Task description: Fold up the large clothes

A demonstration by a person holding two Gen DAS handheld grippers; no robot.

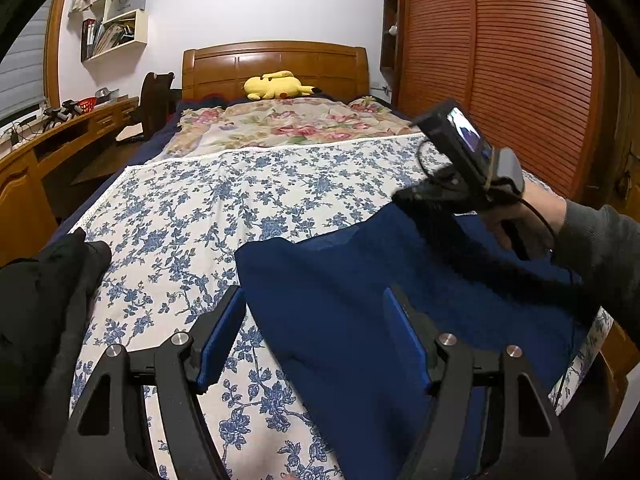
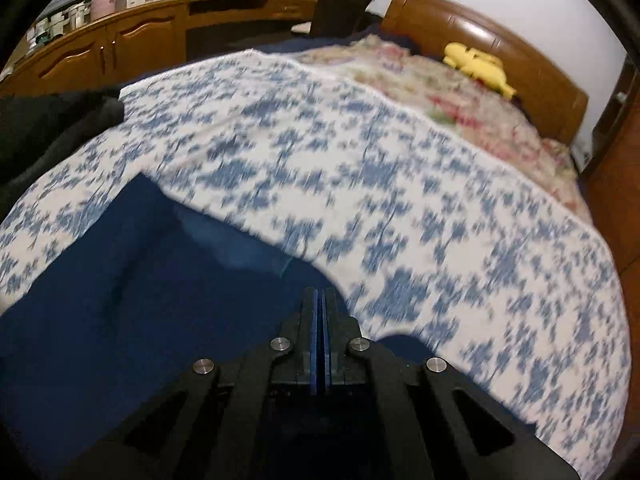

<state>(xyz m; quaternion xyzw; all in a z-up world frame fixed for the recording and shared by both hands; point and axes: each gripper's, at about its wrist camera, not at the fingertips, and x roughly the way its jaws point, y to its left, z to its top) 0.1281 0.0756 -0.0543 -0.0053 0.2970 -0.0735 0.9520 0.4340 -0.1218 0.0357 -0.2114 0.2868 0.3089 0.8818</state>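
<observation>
A dark blue garment [image 1: 360, 300] lies spread on the bed's blue-flowered cover [image 1: 224, 208]. My left gripper [image 1: 316, 300] is open, its jaws straddling the garment's left edge near me. My right gripper [image 1: 404, 200] is over the garment's far right part, held by a hand. In the right wrist view the right gripper [image 2: 320, 292] has its jaws pressed together over the blue garment [image 2: 120, 300]; whether cloth is pinched between them is hidden. That view is blurred by motion.
A black garment [image 1: 44, 300] lies heaped at the bed's left edge. A yellow plush toy [image 1: 276, 86] rests by the wooden headboard [image 1: 276, 60]. A wooden desk [image 1: 60, 136] runs along the left, a slatted wardrobe [image 1: 500, 60] along the right.
</observation>
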